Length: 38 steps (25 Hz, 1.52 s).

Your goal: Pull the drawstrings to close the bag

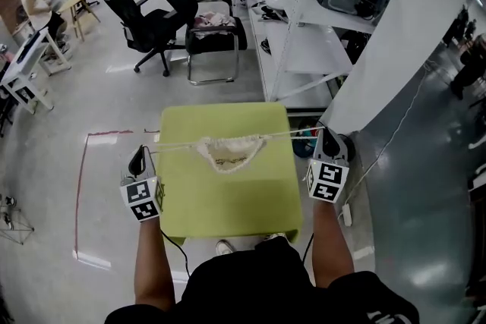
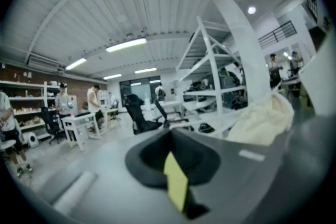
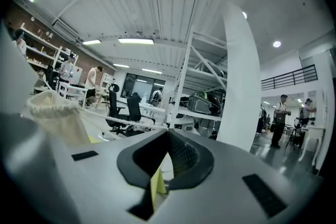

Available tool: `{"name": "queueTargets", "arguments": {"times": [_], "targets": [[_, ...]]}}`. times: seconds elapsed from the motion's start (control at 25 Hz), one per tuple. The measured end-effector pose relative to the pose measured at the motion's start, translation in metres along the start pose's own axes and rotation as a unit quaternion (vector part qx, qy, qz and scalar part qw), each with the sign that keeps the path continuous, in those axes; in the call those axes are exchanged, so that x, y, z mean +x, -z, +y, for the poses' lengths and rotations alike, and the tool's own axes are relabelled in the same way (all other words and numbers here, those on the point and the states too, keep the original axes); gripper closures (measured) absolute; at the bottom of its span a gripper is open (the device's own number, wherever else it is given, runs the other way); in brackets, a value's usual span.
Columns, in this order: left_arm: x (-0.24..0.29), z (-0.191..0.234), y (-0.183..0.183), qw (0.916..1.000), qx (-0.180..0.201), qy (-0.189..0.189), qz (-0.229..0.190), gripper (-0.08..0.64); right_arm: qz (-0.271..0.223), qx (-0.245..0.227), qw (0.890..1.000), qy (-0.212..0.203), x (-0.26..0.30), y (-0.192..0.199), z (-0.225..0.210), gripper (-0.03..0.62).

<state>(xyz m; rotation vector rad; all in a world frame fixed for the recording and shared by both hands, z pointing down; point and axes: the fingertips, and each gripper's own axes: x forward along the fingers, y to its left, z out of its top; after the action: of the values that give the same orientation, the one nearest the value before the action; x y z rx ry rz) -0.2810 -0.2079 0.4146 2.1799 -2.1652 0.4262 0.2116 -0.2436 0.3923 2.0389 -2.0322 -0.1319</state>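
Note:
A cream drawstring bag [image 1: 228,151] sits over the middle of the green table [image 1: 228,201], its mouth gathered. Its drawstrings [image 1: 175,146] run taut to both sides. My left gripper [image 1: 139,157] is shut on the left cord beyond the table's left edge. My right gripper [image 1: 329,139] is shut on the right cord [image 1: 292,134] off the right edge. In the left gripper view the bag [image 2: 265,118] shows at the right, beyond the closed left gripper [image 2: 170,140]. In the right gripper view the bag [image 3: 52,113] and a cord [image 3: 115,121] show at the left of the shut right gripper [image 3: 167,140].
Black office chairs [image 1: 152,23] stand behind the table. White metal shelving [image 1: 319,19] and a white pillar [image 1: 395,49] rise at the right. Red tape [image 1: 80,186] marks the floor at the left. People sit at desks [image 1: 34,4] far left.

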Motion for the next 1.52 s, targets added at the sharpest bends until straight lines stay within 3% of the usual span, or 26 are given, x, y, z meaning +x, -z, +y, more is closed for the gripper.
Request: {"name": "queueTargets", "arguments": {"times": [0.24, 0.48, 0.64, 0.76, 1.0, 1.52], "targets": [[-0.003, 0.039, -0.006, 0.9959, -0.086, -0.016, -0.020, 0.554, -0.013, 0.056, 0.998, 0.035, 0.003, -0.011, -0.032, 0.583], [-0.015, 0.073, -0.016, 0.9936, -0.097, -0.036, -0.044, 0.554, -0.037, 0.101, 0.993, 0.053, -0.001, -0.024, -0.055, 0.583], [-0.019, 0.090, -0.012, 0.9902, -0.128, -0.028, -0.049, 0.552, -0.047, 0.126, 0.990, 0.047, -0.002, -0.032, -0.058, 0.582], [-0.022, 0.097, -0.007, 0.9871, -0.152, -0.013, -0.050, 0.552, -0.057, 0.117, 0.991, 0.039, -0.004, -0.037, -0.055, 0.581], [-0.015, 0.095, -0.012, 0.9939, -0.102, -0.020, -0.038, 0.552, -0.053, 0.070, 0.995, 0.035, -0.006, -0.035, -0.041, 0.583], [0.034, 0.070, -0.017, 0.9974, -0.064, -0.018, -0.029, 0.552, -0.016, 0.044, 0.999, -0.024, 0.039, -0.015, -0.019, 0.581]]}}
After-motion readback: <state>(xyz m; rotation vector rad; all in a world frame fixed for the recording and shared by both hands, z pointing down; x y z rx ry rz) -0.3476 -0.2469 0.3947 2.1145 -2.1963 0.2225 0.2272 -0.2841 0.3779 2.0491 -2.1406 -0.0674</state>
